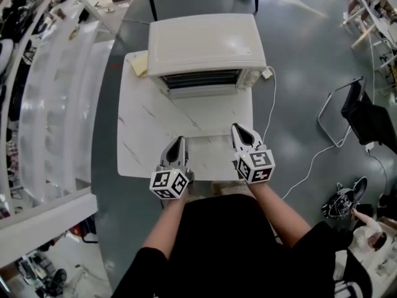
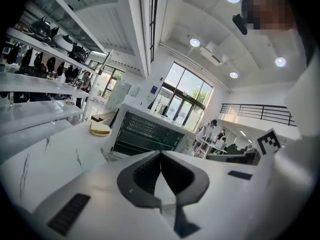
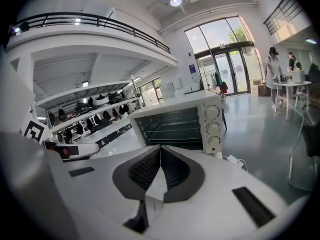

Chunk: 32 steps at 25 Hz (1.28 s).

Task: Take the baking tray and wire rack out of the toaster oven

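Observation:
A cream toaster oven (image 1: 205, 45) stands at the far end of a white marble table (image 1: 149, 129), its front towards me and its door (image 1: 201, 92) let down. Wire rack bars (image 1: 201, 78) show in the dark opening, also in the right gripper view (image 3: 170, 129); I cannot make out the baking tray apart from them. My left gripper (image 1: 180, 139) and right gripper (image 1: 237, 128) hover side by side over the table's near half, well short of the oven. Both point at it, shut, with nothing between the jaws (image 2: 160, 154) (image 3: 160, 148).
A yellowish flat object (image 1: 139, 64) lies at the oven's left. The oven's white cable (image 1: 273, 104) hangs off the table's right side. White shelving (image 1: 49, 104) runs along the left; a black chair (image 1: 366, 117) and a seated person (image 1: 366, 234) are on the right.

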### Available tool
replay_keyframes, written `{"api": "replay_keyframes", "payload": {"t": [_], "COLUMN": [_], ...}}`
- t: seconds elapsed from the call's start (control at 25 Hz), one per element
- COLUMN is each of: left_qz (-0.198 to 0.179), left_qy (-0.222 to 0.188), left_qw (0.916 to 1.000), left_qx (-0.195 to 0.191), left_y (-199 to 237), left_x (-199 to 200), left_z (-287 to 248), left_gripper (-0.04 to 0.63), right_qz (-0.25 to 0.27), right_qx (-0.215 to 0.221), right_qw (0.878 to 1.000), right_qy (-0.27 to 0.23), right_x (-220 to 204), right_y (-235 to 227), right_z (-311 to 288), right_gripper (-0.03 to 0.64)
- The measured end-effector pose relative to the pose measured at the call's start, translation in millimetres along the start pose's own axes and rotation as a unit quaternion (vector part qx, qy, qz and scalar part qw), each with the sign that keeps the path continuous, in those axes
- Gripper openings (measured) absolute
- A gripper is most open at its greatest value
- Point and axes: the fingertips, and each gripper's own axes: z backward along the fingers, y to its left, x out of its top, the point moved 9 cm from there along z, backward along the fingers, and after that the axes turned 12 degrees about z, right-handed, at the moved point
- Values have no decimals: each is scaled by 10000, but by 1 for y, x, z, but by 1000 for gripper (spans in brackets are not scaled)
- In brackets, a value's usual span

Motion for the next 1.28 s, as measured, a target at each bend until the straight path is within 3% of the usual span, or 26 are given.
{"api": "replay_keyframes", "payload": {"t": [0.16,0.36,0.52,0.76,1.08,1.2,1.28], "left_qz": [132,429,624,823,1210,1450,1550], "left_qy": [-34,332,474,497,446,409,325], "left_qw": [9998,9976,9951,9933,9899,9869,9860], "left_qx": [-136,-440,-595,-638,-595,-578,-530], "left_y": [30,66,94,118,126,130,133], "left_x": [14,25,31,32,21,18,18], "left_z": [-43,-94,-131,-185,-227,-239,-246], "left_gripper": [18,18,19,20,26,75,120], "right_qz": [-508,-305,-863,-1731,-2447,-2707,-3076], "right_qx": [-69,-418,-636,-815,-618,-565,-540], "right_qw": [9987,9985,9942,9813,9668,9599,9486], "right_qy": [54,194,60,-191,-403,-461,-517], "right_x": [-11,-12,-14,-25,-42,-47,-51], "right_y": [-6,-5,-11,-36,-65,-73,-77], "right_z": [-50,-105,-144,-191,-228,-239,-246], "right_gripper": [23,25,23,25,29,99,122]}}
